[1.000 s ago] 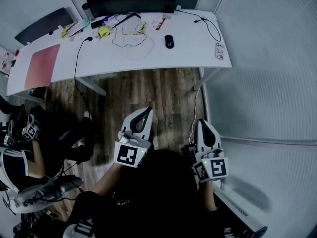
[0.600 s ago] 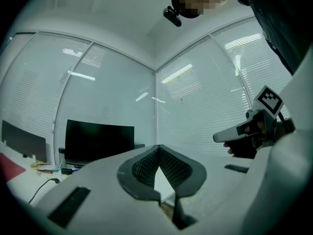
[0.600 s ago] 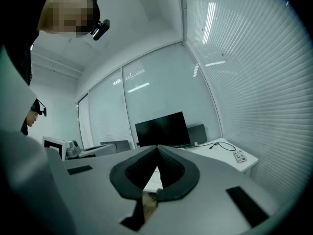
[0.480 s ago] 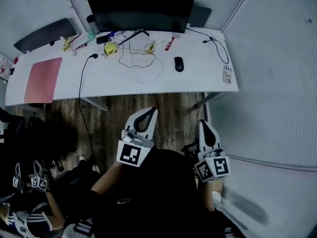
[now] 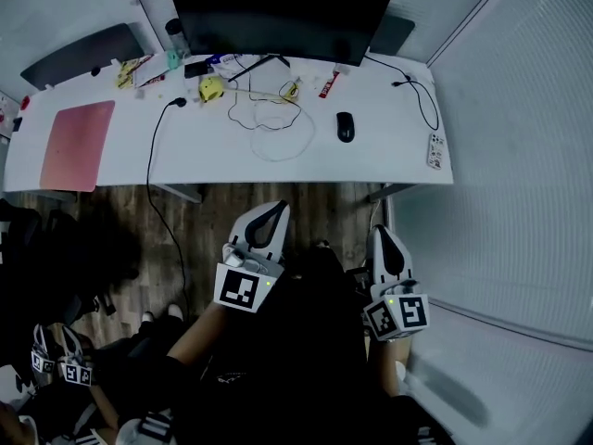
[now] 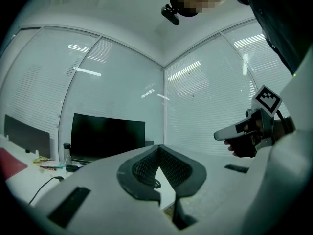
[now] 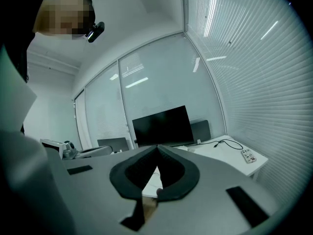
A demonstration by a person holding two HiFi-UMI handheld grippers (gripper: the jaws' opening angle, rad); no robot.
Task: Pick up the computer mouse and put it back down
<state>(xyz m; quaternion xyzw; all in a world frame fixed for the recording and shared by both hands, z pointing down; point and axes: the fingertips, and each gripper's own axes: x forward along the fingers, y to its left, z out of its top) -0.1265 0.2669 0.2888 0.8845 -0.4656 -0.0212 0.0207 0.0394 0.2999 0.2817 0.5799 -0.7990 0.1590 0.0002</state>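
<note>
We can't name the small colourful clutter (image 5: 211,88) on the white desk (image 5: 389,156). Bottom left, whoever holds those other marker-cube grippers (image 5: 57,367) is cut off.

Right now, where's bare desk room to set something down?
Bare: between pink mat and black cable; between mouse and remote; the desk's front edge strip. Crowded: clutter under the monitor.

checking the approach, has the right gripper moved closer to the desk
Yes. The right gripper has come toward the desk; the floor gap before its front edge has narrowed.
</note>
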